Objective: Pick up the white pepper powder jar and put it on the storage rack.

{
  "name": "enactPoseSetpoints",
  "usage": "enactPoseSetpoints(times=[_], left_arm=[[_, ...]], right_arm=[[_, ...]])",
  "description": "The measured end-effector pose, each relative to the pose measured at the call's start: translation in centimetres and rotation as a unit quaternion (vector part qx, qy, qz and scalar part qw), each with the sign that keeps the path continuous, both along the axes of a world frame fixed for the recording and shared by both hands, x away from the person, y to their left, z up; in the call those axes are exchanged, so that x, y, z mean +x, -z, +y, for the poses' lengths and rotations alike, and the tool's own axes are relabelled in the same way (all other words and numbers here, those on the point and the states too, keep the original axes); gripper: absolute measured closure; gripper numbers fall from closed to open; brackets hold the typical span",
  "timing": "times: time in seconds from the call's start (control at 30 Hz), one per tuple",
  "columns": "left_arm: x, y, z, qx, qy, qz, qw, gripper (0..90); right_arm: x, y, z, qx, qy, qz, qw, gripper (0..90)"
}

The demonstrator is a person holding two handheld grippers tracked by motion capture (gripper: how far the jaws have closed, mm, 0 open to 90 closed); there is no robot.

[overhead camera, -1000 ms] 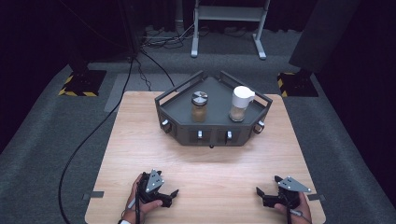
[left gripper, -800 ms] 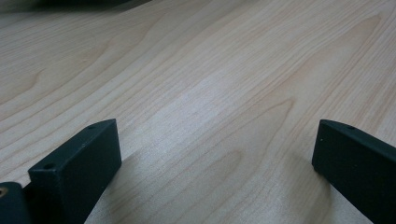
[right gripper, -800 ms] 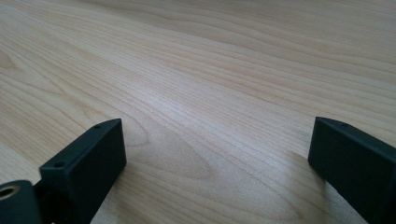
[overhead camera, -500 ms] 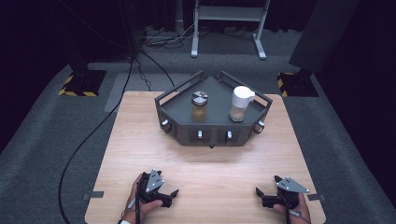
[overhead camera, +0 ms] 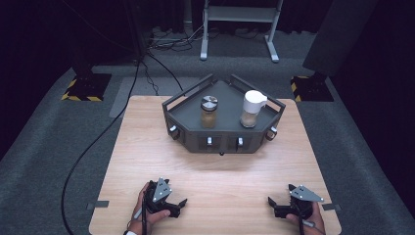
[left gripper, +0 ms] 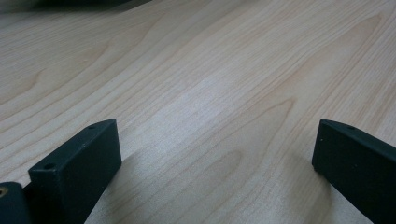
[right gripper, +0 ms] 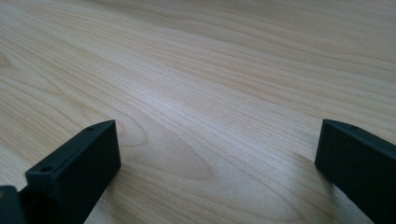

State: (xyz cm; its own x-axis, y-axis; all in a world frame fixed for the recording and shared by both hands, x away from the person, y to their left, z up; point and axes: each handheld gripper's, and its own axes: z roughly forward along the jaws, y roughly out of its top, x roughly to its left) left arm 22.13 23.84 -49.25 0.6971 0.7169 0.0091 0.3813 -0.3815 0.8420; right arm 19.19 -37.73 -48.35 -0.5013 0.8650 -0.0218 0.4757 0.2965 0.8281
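Observation:
A dark grey tray [overhead camera: 188, 134] with raised handles stands at the far middle of the wooden table [overhead camera: 147, 147]. On it are a glass jar [overhead camera: 209, 111] with a metal lid and brown contents, and to its right a white-lidded container [overhead camera: 252, 108]. My left gripper [overhead camera: 178, 205] rests near the table's front left, held in a hand. Its jaws stand wide apart over bare wood in the left gripper view [left gripper: 215, 140]. My right gripper [overhead camera: 273, 205] rests at the front right. Its jaws have just been opening and are open with nothing between them [right gripper: 217, 140].
A black cable [overhead camera: 93, 147] runs across the grey floor left of the table. Yellow-and-black striped stand bases [overhead camera: 83, 90] sit at the far left and far right. A metal frame [overhead camera: 240, 29] stands behind the table. Tape marks [overhead camera: 98, 204] sit at the table's front corners.

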Motion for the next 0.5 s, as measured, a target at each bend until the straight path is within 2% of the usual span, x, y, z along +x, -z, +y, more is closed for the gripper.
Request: enactPoseSetpoints(times=[0.5], left_arm=[[-0.03,0.02,0.02,0.0,0.002,-0.001,1.0,1.3]], right_arm=[[-0.02,0.0,0.0,0.0,0.0,0.0,1.0,0.0]])
